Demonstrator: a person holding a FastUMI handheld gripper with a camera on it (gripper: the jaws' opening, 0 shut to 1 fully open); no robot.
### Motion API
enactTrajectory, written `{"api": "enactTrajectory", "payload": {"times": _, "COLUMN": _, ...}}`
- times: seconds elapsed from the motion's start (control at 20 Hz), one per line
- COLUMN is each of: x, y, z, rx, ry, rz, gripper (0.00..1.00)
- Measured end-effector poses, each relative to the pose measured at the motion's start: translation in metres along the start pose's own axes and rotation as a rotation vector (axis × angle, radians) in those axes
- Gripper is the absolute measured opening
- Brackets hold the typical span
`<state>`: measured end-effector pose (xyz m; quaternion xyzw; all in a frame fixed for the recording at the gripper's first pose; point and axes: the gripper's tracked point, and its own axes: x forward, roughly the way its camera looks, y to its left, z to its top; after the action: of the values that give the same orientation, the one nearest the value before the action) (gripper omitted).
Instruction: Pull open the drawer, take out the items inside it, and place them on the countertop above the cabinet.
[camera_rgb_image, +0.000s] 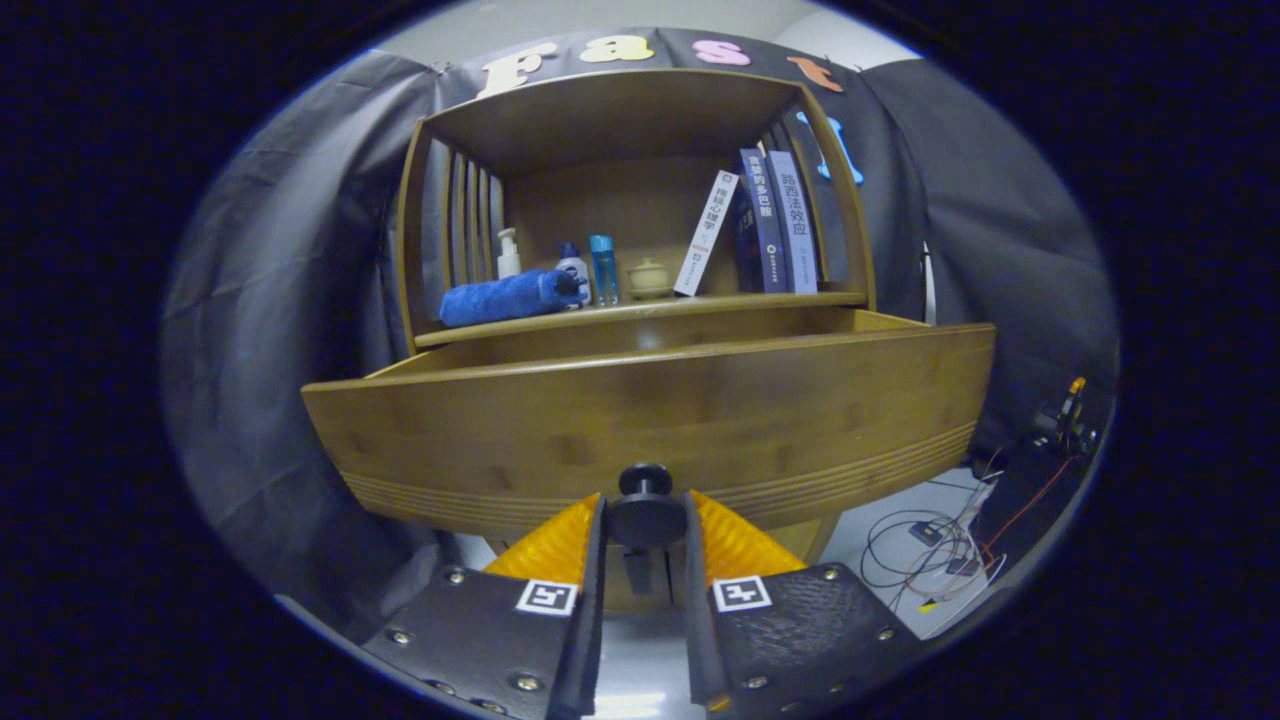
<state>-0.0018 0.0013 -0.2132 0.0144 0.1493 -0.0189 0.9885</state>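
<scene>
Black cloth walls the booth on every side, and a pale floor (640, 660) shows under my gripper (645, 520), where I see its two fingers closed on the dark round knob (646, 505) of the drawer (650, 420), one finger pressing each side of it. That drawer stands pulled out toward me, its broad wooden front just beyond the fingertips and its side walls running back to the cabinet (420, 200); from this low angle I cannot see over the front, so I cannot tell what lies inside it. Off to the right of the drawer, loose cables (925, 550) lie coiled on the floor, with a small device (1065, 420) further right. Above and behind the drawer is the countertop (640, 308), which forms the floor of an open wooden compartment with slatted sides. On it, from the left, I see a rolled blue towel (505, 297) lying on its side, a white pump bottle (508, 255) upright behind it, a small bottle with a blue cap (572, 262) touching the towel's end, a tall clear blue bottle (602, 268) just beside that, and a small lidded cup (649, 277) near the middle. Further right a white book (706, 233) leans tilted against a row of upright blue books (780, 222) that stand against the right slats.
</scene>
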Motion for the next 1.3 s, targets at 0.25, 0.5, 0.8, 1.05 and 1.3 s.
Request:
{"api": "enactTrajectory", "payload": {"times": 0.25, "x": -0.023, "y": -0.007, "z": 0.016, "rx": 0.006, "ry": -0.044, "rz": 0.001, "gripper": 0.25}}
{"api": "enactTrajectory", "payload": {"times": 0.5, "x": -0.034, "y": -0.029, "z": 0.047, "rx": 0.003, "ry": -0.063, "rz": -0.047, "gripper": 0.25}}
{"api": "enactTrajectory", "payload": {"times": 0.8, "x": -0.05, "y": -0.041, "z": 0.117, "rx": 0.011, "ry": -0.139, "rz": -0.097, "gripper": 0.88}}
{"api": "enactTrajectory", "payload": {"times": 1.05, "x": -0.044, "y": -0.033, "z": 0.162, "rx": 0.014, "ry": -0.109, "rz": -0.13, "gripper": 0.99}}
{"api": "enactTrajectory", "payload": {"times": 1.3, "x": -0.021, "y": -0.002, "z": 0.187, "rx": -0.095, "ry": -0.051, "rz": -0.06, "gripper": 0.99}}
